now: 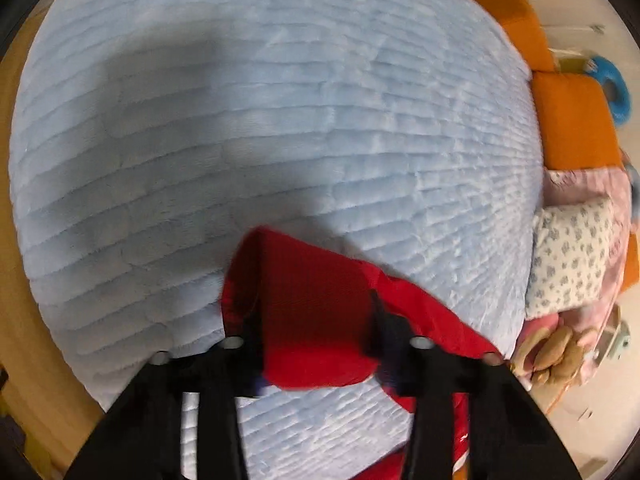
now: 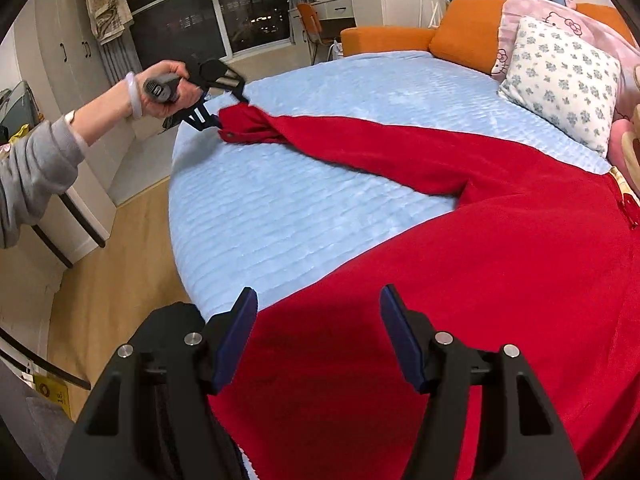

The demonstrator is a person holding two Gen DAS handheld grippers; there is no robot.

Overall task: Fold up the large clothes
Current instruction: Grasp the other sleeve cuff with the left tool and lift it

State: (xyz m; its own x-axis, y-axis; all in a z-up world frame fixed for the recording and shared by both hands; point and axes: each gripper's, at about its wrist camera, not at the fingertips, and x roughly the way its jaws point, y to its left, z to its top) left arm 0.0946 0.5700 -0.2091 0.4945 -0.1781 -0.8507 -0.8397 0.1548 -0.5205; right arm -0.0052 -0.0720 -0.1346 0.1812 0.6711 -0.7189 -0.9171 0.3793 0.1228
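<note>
So the red garment [image 2: 460, 264] is spread across the blue bedspread [image 2: 304, 208], with its big body panel on the near side of the bed and one long sleeve [image 2: 360, 142] running out toward the far edge. Everything else sits past the bedspread's far side: a flowered pillow [image 2: 560, 80], a pink blanket [image 2: 560, 20] and orange cushions [image 2: 468, 36].

The left gripper [image 1: 316, 320] is at the sleeve's cuff end. In its own camera the red fabric bunches up between the two fingers and the fingers sit well apart, so it looks like a loose hold on a thick wad, but the frame is blurry and I honestly can't tell if it's actually clamped. From the right camera the cuff looks lifted and twisted right at the gripper's tip.

The right gripper [image 2: 320, 312] hovers over the body panel at the near edge of the bedspread, jaws wide and nothing between them.

My read on handling: it looks like soft knit or fleece, floppy, with some weight because it's large. It will sag and drag over the plush bedspread rather than slide cleanly, and one-handed pulls will twist it, like the sleeve is doing. I'd grab at the cuff, the shoulder seam or the hem corners, and pinch a doubled edge so it doesn't slip out.
</note>
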